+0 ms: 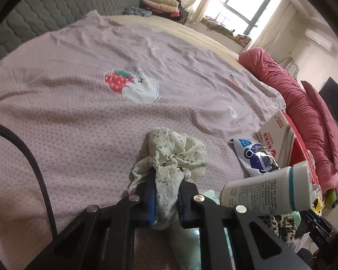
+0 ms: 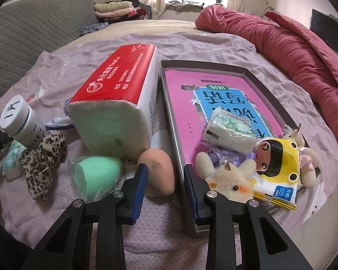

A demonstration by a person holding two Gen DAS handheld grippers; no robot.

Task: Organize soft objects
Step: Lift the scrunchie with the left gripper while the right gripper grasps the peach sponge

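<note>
My left gripper (image 1: 167, 177) is shut on a pale floral scrunchie (image 1: 178, 150), whose cloth bunches between the blue pads and spills onto the pink bedsheet (image 1: 78, 117). In the right wrist view my right gripper (image 2: 165, 168) stands open just above the sheet. A peach makeup sponge (image 2: 158, 175) lies between its fingers, against the left pad. The right finger sits at the near wall of a dark tray (image 2: 247, 69). The tray holds a pink book (image 2: 182, 94), a small tissue pack (image 2: 229, 132), plush toys (image 2: 227, 180) and a yellow-hooded doll (image 2: 277, 159).
A big red-and-white tissue pack (image 2: 124, 74) lies left of the tray. Near it are a green sponge in plastic (image 2: 97, 175), a leopard scrunchie (image 2: 42, 164) and a white bottle (image 2: 20, 121). A rolled red quilt (image 2: 281, 45) lines the bed's right side. A blue-white bag (image 1: 254, 157) lies right of the floral scrunchie.
</note>
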